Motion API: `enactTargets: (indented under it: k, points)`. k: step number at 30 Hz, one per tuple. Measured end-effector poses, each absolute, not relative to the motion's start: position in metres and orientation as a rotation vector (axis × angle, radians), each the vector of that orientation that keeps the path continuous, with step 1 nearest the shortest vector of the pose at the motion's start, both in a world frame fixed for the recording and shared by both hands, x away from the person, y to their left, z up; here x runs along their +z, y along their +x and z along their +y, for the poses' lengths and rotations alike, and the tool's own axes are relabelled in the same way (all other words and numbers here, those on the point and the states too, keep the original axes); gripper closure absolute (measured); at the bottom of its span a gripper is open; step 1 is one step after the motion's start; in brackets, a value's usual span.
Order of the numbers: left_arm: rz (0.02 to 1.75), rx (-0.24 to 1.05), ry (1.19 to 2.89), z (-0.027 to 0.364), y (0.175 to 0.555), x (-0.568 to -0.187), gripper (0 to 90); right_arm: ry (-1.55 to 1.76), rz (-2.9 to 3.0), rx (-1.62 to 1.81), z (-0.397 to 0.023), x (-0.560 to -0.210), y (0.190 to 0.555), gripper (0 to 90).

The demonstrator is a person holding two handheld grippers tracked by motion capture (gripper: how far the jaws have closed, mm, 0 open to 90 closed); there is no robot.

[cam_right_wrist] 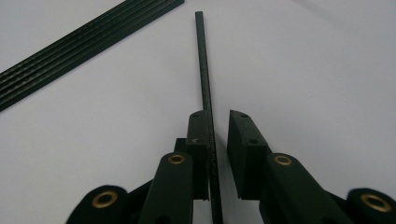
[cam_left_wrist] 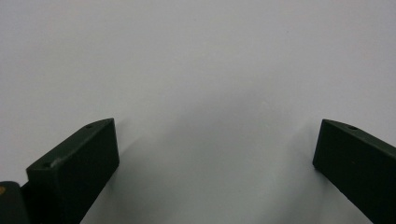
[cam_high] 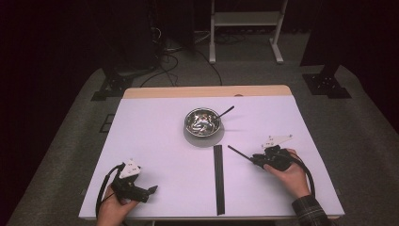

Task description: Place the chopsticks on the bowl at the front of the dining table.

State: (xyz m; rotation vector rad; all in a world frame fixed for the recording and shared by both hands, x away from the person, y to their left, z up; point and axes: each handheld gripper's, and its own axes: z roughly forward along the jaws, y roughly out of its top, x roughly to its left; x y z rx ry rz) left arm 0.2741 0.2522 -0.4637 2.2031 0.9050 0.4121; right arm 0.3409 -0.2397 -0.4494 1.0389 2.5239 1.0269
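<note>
A single thin black stick [cam_right_wrist: 204, 65] runs forward between the jaws of my right gripper [cam_right_wrist: 218, 114]. It lies against the left pad, and a narrow gap shows between it and the right pad. In the high view the stick [cam_high: 237, 152] juts from the right gripper [cam_high: 254, 159] toward the table's middle. A flat row of several black sticks [cam_high: 219, 179] lies lengthwise at the centre front, also seen as the black sticks [cam_right_wrist: 84, 42] up left. My left gripper [cam_high: 151, 189] rests at the front left, its jaws wide apart over bare tabletop [cam_left_wrist: 217, 126].
A shiny metal bowl [cam_high: 203, 121] stands beyond the sticks, with a dark handle [cam_high: 226, 111] leaning out over its right rim. The white table top [cam_high: 155, 141] ends at a wooden strip along the far edge. Stands and cables sit on the floor behind.
</note>
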Motion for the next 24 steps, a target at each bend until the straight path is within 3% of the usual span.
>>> enactTargets:
  k: [8,24]
  points:
    - [0.906,0.412,2.202,0.2521,0.2741,-0.4638,0.0,1.038,2.546,1.011,-0.2362,-0.4501,0.3426,84.4]
    - [0.906,0.412,2.203,0.2521,0.2741,-0.4637,0.0,1.036,2.517,0.991,-0.2335,-0.4516,0.3391,85.8]
